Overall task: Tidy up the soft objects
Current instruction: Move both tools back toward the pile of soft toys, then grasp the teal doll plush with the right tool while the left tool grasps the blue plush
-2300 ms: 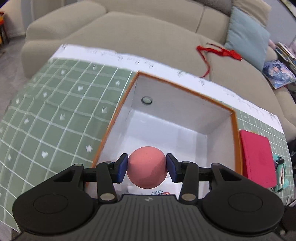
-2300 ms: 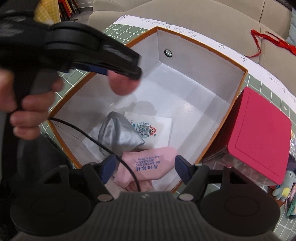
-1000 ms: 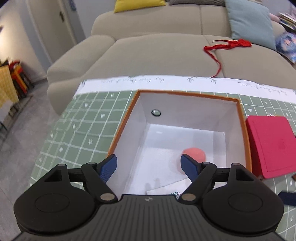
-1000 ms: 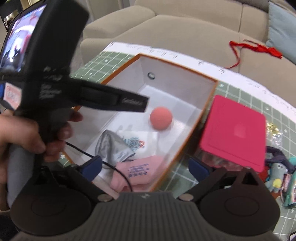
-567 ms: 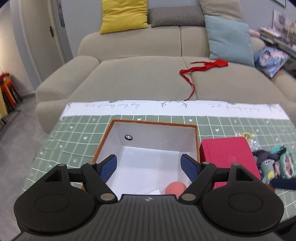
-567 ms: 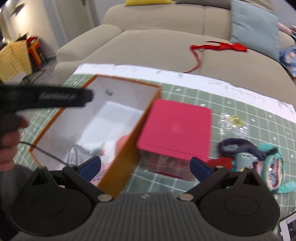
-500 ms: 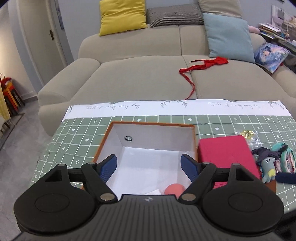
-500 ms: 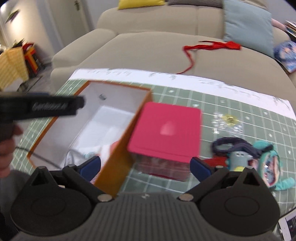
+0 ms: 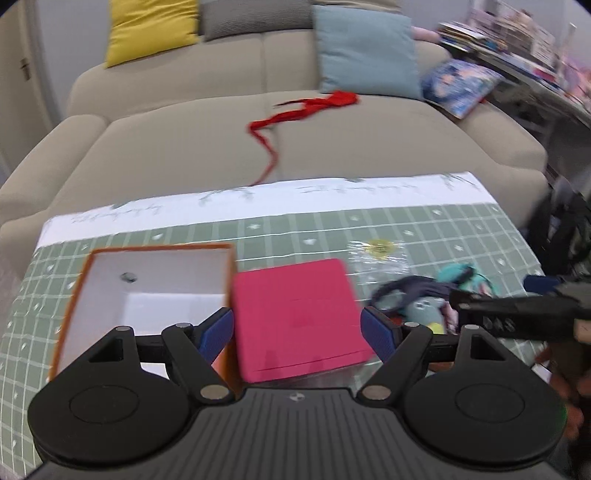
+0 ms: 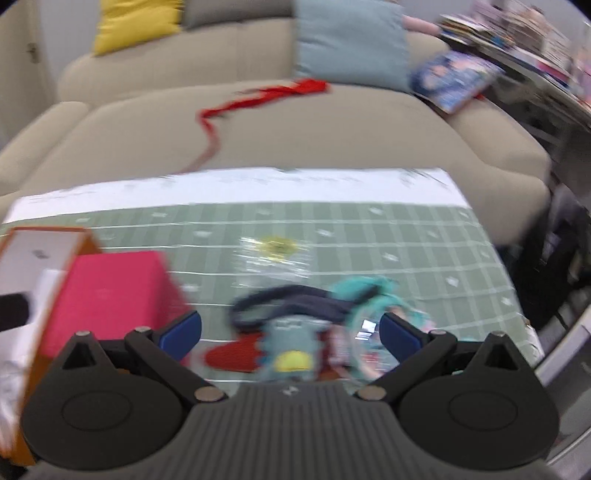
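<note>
My left gripper (image 9: 297, 330) hangs above the green grid mat (image 9: 443, 229), jaws spread wide, nothing between the blue pads (image 9: 218, 330). Seen between them, lower down, is the pink lid (image 9: 295, 314) of a clear box. At ten o'clock from that lid sits the orange-edged carton (image 9: 79, 284), open, white inside; the two stand just beside each other. From this angle I cannot see what lies in the carton.

My right gripper (image 10: 290, 328) is also spread wide and holds nothing. The right wrist view is blurred. Below the gap lies the heap of soft toys (image 10: 295, 343): a grey-blue plush with a yellow patch, a red piece at its nine o'clock, a dark looped band (image 10: 291, 301) across the top, a teal doll (image 10: 369, 291) at one o'clock. At twelve o'clock from the heap, a clear plastic bag (image 10: 275, 258) with a gold sticker lies flat on the mat. The pink lid is at nine o'clock in this view.

In the left wrist view the heap sits at three o'clock from the pink lid, with my right gripper's black body over its right edge.

Beyond the mat: beige sofa (image 9: 184, 147), red ribbon (image 9: 295, 110) on the seat, a yellow cushion (image 9: 151, 29) and a blue one (image 9: 365, 51).
</note>
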{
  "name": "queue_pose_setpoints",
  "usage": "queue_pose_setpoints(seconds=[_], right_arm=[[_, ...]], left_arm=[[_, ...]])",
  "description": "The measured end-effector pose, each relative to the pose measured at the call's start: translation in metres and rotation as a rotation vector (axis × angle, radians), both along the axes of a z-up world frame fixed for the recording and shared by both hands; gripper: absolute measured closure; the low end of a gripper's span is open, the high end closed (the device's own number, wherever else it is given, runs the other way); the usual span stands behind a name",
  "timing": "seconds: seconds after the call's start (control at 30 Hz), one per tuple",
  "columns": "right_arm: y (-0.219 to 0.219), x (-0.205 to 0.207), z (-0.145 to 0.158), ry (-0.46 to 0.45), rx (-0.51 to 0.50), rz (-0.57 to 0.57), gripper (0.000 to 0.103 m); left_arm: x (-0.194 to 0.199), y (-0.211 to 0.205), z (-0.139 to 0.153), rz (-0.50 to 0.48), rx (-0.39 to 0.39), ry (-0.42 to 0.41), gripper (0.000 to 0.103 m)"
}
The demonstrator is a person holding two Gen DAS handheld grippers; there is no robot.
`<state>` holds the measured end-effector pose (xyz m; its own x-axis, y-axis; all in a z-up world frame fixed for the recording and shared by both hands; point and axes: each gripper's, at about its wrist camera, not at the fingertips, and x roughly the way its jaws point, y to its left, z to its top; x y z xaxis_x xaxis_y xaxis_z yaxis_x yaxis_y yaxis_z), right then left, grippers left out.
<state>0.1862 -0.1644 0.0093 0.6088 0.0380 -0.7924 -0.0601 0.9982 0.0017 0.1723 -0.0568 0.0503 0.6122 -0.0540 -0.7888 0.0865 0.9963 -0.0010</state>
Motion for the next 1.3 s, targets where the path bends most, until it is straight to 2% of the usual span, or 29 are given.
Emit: queue_pose_setpoints(seconds=[0.13,0.27,0.5,0.67,0.8,0.97,1.0,1.03,1.13,1.3], right_arm=[[-0.042,0.019,-0.021,0.043,-0.047,-0.089,0.003],[-0.068,0.035,-0.054,0.076,-0.151,-0.168,0.003],[-0.087,0.054,-0.104,0.173,-0.156,-0.117,0.003],[-0.094,0.063,-0.123,0.17,-0.177,-0.123,0.003],[-0.1,0.068,-0.137,0.177,-0.156,-0.109,0.003],[-0.113,0.071,-0.143,0.194,-0.061,-0.106,0.005],[-0.117,0.072,-0.146,0.202,-0.03,-0.111,0.012],[-0.122,0.072,-0.148,0.214,0.011,-0.124,0.015],[-0.138,0.073,-0.153,0.247,0.165,-0.16,0.018],[-0.127,0.067,-0.147,0.223,0.075,-0.113,0.02]], left_arm=[[0.004,-0.035,-0.009,-0.086,0.04,0.012,0.011],[0.006,-0.071,-0.025,-0.158,0.102,0.021,0.011],[0.013,-0.113,-0.057,-0.237,0.143,0.1,0.011],[0.008,-0.134,-0.074,-0.304,0.204,0.105,0.011],[0.01,-0.139,-0.084,-0.311,0.197,0.14,0.011],[0.012,-0.14,-0.091,-0.285,0.206,0.157,0.012],[0.012,-0.14,-0.092,-0.282,0.207,0.158,0.012],[0.012,-0.14,-0.092,-0.282,0.212,0.158,0.011],[0.012,-0.139,-0.092,-0.271,0.236,0.142,0.012],[0.012,-0.136,-0.095,-0.255,0.24,0.155,0.012]])
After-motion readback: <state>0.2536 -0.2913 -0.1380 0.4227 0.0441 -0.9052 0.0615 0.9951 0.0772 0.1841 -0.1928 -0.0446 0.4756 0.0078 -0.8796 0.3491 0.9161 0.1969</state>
